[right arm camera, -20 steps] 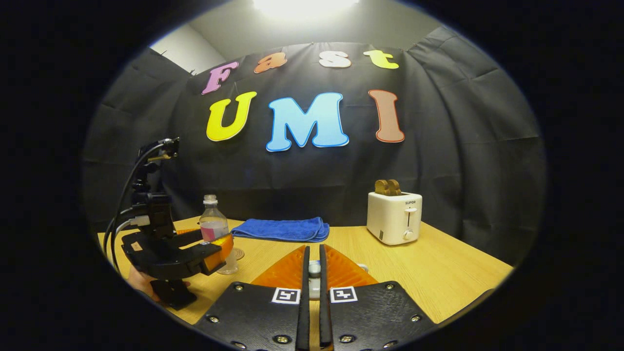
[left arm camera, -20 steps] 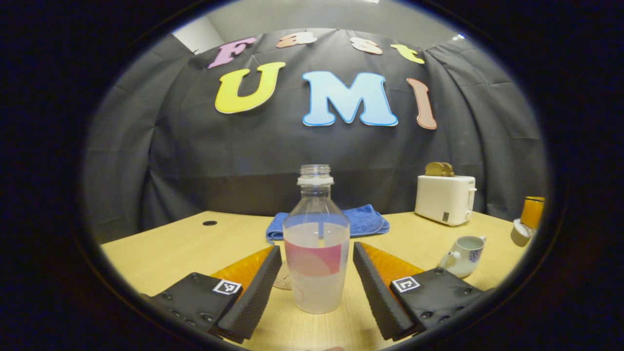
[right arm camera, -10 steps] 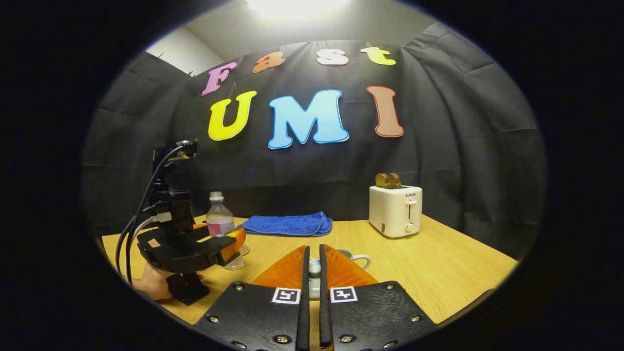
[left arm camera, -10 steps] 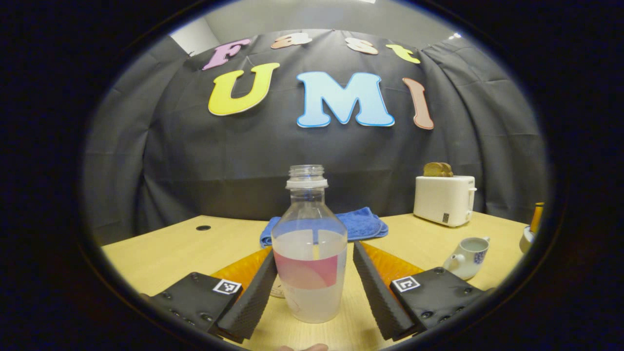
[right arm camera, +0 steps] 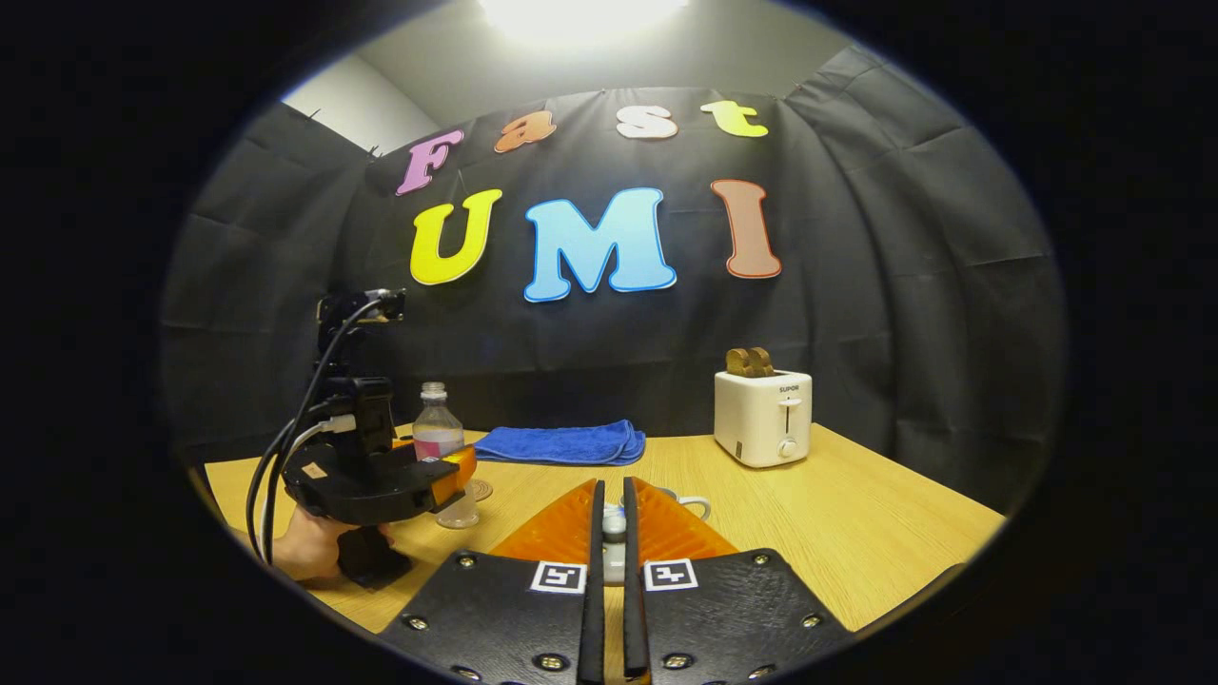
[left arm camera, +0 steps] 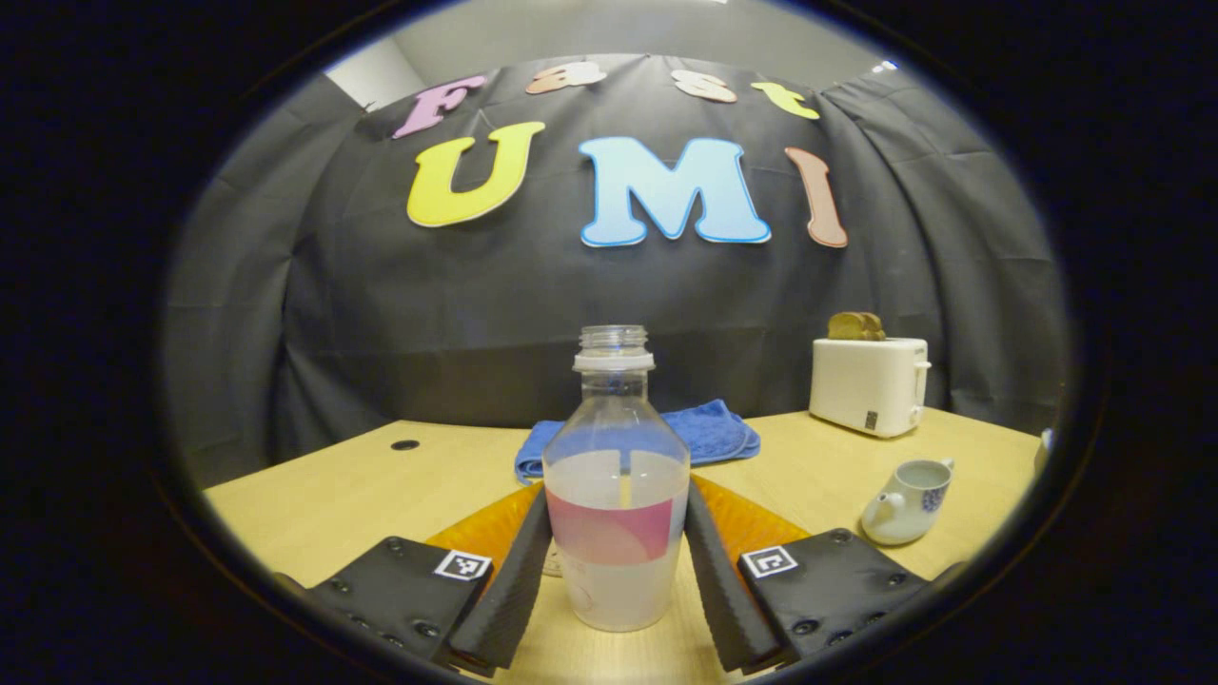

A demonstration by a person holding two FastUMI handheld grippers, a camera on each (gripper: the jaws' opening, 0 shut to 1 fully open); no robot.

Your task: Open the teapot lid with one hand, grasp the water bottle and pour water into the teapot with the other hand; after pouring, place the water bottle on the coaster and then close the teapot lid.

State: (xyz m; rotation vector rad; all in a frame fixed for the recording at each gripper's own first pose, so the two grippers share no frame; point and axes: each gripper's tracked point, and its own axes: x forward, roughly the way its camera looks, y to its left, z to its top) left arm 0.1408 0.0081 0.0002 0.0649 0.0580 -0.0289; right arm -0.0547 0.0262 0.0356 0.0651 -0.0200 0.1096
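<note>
A clear uncapped water bottle (left arm camera: pixel 614 419), about half full with a pink label, stands upright on the wooden table. My left gripper (left arm camera: pixel 617 493) is shut on it, both pads pressing its sides at label height. From the right gripper view the same bottle (right arm camera: pixel 438 440) sits in the left gripper (right arm camera: pixel 447 476), held by a hand (right arm camera: pixel 303 547). A round coaster (right arm camera: pixel 479 490) lies just beside the bottle. The white and blue teapot (left arm camera: pixel 904 488) stands open at the right. My right gripper (right arm camera: pixel 612 490) is shut on the teapot lid (right arm camera: pixel 615 525), with the teapot's handle (right arm camera: pixel 693 501) peeking out behind the fingers.
A folded blue towel (left arm camera: pixel 709 433) lies at the back of the table behind the bottle. A white toaster (left arm camera: pixel 868 385) with bread in its slots stands at the back right. A small dark hole (left arm camera: pixel 404 444) marks the table's far left.
My left gripper's fingers have drawn in from either side and now press on the bottle. The right gripper keeps the lid and has shifted slightly.
</note>
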